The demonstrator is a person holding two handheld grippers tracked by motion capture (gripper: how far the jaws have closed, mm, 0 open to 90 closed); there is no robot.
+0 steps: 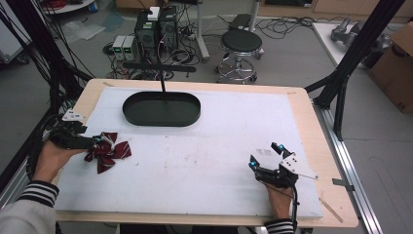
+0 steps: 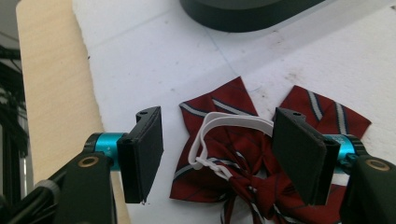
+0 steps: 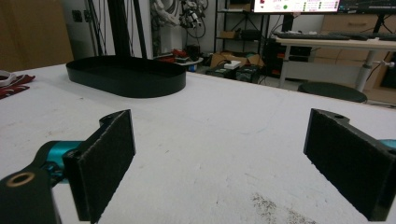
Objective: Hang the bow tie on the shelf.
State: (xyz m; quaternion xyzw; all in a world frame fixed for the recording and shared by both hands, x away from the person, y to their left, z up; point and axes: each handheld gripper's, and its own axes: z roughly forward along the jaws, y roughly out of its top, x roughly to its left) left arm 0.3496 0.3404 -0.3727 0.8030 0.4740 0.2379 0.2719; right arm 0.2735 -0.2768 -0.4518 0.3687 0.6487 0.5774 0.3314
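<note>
A dark red striped bow tie [image 1: 108, 151] with a white elastic strap [image 2: 219, 135] lies on the white mat at the left. My left gripper [image 1: 97, 141] is open at the bow's left end, and in the left gripper view its jaws stand either side of the bow tie [image 2: 224, 158], low over it. My right gripper [image 1: 265, 155] rests open on the mat at the front right, nothing between its pads [image 3: 105, 161]. A black oval tray [image 1: 161, 108] lies empty at the back of the mat, also the tray [image 3: 126, 74] in the right gripper view.
The white mat [image 1: 204, 146] covers most of the wooden table [image 1: 311, 126]. A black camera post [image 1: 160, 80] rises behind the tray. Beyond the table stand a stool [image 1: 241, 46], computers and cables on the floor. A black frame leg [image 1: 350, 58] stands at the right.
</note>
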